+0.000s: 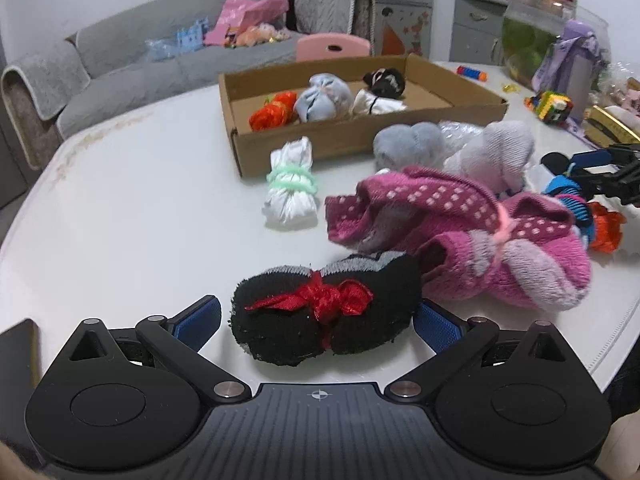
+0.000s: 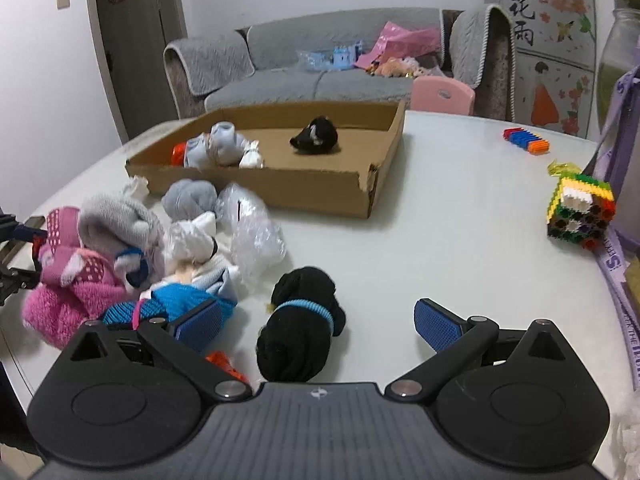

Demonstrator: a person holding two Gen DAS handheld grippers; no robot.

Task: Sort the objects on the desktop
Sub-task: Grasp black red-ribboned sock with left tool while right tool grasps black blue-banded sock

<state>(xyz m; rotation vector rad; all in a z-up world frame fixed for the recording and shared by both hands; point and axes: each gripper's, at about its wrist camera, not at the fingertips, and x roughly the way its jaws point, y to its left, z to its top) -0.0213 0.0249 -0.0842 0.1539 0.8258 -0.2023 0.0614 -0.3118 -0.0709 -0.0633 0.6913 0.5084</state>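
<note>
A black sock bundle tied with a red ribbon lies on the white table between the wide-open pads of my left gripper; the pads do not press it. My right gripper is open around a black sock bundle with a blue band, which lies nearer its left pad. A cardboard tray holds an orange, a pale blue, a white and a black bundle; it also shows in the right wrist view. A pink dotted sock bundle and a white bundle with a green band lie loose.
Grey and white bundles and a clear plastic bag lie by the tray. A toy brick cube and a coloured brick strip sit at the right. A pink chair and grey sofa stand beyond the table.
</note>
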